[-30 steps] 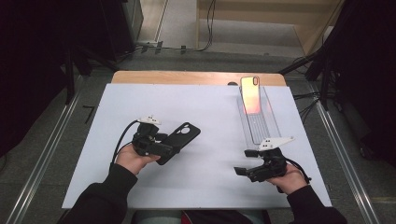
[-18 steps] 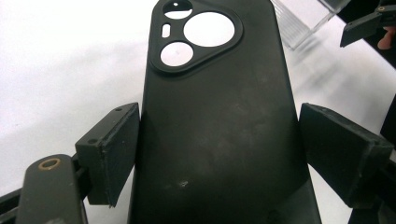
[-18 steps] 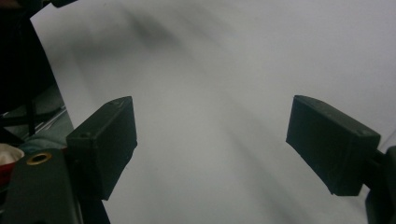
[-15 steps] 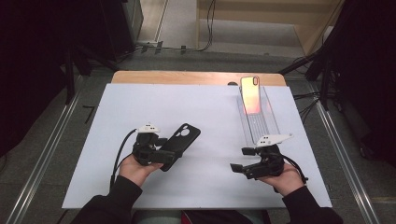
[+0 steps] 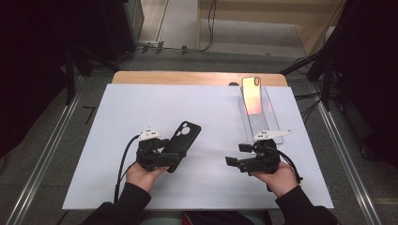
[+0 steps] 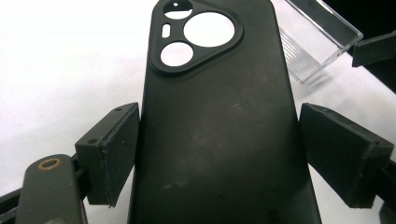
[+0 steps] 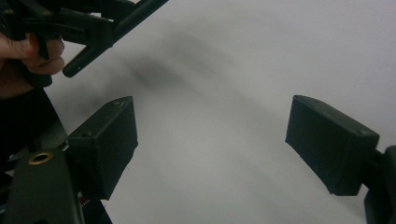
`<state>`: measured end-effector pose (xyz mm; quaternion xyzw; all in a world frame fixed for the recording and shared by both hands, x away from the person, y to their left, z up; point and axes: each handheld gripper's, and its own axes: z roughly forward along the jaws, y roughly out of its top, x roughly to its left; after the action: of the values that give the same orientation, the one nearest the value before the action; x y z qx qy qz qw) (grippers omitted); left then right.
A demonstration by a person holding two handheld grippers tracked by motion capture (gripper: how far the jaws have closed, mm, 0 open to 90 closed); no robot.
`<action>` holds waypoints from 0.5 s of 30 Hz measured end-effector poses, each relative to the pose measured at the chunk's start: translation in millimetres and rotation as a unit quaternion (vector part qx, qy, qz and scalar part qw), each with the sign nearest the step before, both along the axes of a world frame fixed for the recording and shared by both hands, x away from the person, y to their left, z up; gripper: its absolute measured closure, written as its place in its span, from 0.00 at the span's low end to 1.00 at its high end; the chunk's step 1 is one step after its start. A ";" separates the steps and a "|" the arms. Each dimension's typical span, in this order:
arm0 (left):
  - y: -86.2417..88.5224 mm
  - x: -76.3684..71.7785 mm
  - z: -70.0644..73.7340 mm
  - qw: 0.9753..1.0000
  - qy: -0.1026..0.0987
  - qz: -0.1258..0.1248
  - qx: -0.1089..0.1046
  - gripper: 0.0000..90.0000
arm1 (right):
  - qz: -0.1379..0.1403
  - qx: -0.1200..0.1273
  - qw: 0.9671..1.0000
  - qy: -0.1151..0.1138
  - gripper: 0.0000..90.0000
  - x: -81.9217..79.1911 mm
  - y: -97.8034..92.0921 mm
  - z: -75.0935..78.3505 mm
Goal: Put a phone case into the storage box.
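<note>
High view: I'm at a white table (image 5: pixel 117 122) w/ a gripper in each hand. My left gripper (image 5: pixel 162 157) sits at the near-left centre, w/ the black phone case (image 5: pixel 180 140) angled up and away from it toward the table's middle. My right gripper (image 5: pixel 241 161) is near-right, pointing left across the mat, well apart from the case. Beyond it, on the right side, a clear plastic stand (image 5: pixel 267 122) carries a phone (image 5: pixel 252 95) leaning at its far end, screen glowing orange-pink.

Left gripper view: the case (image 6: pixel 219 126) lies between my jaws, camera cutout at the far end. Left pad is touching its edge or just beside it; right pad stands off w/ a visible gap. So jaws apart, not clamped on the case. Corner of the clear stand (image 6: pixel 322 39) shows top right.

Right gripper view: jaws wide apart over bare white surface, nothing between them. My other hand (image 7: pixel 28 53) & its gripper show top left.
</note>
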<state>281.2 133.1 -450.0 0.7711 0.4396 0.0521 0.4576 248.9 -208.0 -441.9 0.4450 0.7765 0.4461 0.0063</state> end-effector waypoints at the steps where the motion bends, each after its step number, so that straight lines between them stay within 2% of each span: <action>1: -1.1 -0.9 -0.5 1.000 -0.005 0.000 0.000 0.17 | -0.002 0.000 1.000 0.002 0.17 0.3 0.7 0.5; 5: -4.7 -3.9 -2.2 1.000 -0.017 0.003 -0.009 0.17 | -0.009 0.010 1.000 0.004 0.17 1.9 5.0 2.8; 11: -11.6 -6.9 -6.3 0.999 -0.038 0.007 -0.001 0.17 | -0.017 0.025 1.000 0.005 0.17 7.4 12.8 8.2; 15: -14.0 -8.9 -8.3 0.998 -0.055 0.012 -0.007 0.17 | -0.019 0.032 0.999 0.002 0.17 10.6 17.2 10.2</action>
<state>272.3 119.1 -458.3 0.7584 0.4230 0.0968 0.4863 259.6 -190.8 -431.7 0.4606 0.7530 0.4700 -0.0011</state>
